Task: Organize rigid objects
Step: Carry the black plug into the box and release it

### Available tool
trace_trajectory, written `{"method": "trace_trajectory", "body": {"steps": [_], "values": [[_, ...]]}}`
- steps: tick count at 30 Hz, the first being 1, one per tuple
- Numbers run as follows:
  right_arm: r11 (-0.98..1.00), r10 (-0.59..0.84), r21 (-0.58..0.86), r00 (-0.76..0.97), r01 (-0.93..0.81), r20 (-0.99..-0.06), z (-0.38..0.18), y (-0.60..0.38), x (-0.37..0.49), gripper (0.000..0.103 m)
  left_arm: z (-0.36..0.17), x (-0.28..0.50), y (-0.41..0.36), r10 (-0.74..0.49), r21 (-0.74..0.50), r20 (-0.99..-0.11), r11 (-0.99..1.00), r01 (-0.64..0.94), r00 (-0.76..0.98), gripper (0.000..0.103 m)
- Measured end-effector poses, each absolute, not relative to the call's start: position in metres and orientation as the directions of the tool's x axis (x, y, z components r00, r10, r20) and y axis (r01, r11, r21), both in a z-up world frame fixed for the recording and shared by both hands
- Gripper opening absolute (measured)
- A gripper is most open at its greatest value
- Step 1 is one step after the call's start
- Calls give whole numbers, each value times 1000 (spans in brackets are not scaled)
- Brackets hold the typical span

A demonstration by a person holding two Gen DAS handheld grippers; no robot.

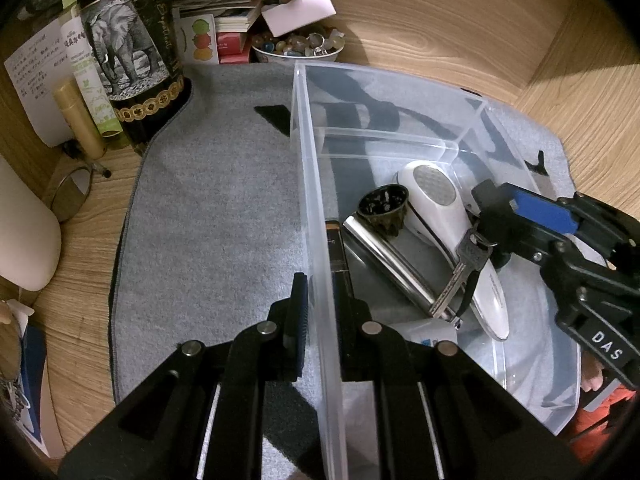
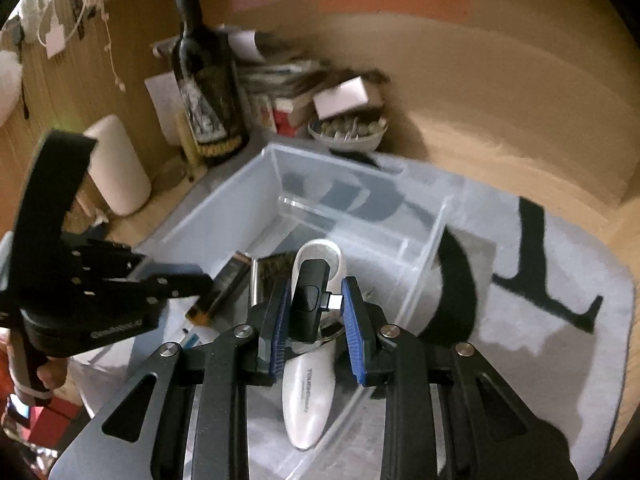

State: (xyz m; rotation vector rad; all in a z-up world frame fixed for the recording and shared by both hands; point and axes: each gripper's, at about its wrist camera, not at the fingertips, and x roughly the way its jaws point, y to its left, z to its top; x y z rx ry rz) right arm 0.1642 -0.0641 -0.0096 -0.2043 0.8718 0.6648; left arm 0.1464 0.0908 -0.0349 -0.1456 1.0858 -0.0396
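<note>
In the left wrist view, the left gripper point(image 1: 320, 312) clamps its fingers on the near wall of the clear plastic bin point(image 1: 316, 184), one finger outside and one inside. The bin rests on a grey mat point(image 1: 208, 208). Inside the bin lie a white handheld device point(image 1: 448, 232), a silver metal tube point(image 1: 384, 256) and a dark cup-shaped piece point(image 1: 382, 202). Over the bin's right side, the right gripper point(image 1: 490, 216) carries a black object with a key point(image 1: 460, 276) dangling below it. In the right wrist view, the right gripper point(image 2: 316, 312) holds its blue pads pressed on a small black gadget point(image 2: 306, 304) with a metal plug, directly above the white handheld device point(image 2: 310, 380) inside the bin point(image 2: 240, 200). A dark bottle point(image 2: 204, 92) stands behind the bin.
</note>
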Motion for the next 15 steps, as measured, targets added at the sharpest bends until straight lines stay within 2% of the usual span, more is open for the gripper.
{"method": "trace_trajectory", "body": {"steps": [11, 13, 15], "values": [[758, 443, 68, 435, -649, -784, -13, -53, 161, 26, -34, 146, 90, -97, -129, -881, 991, -39, 463, 10], [758, 448, 70, 439, -649, -779, -12, -54, 159, 37, -34, 146, 90, -91, -123, -883, 992, -39, 460, 10], [765, 453, 67, 460, -641, -764, -8, -58, 157, 41, -32, 145, 89, -81, -112, -881, 993, -39, 465, 10]]}}
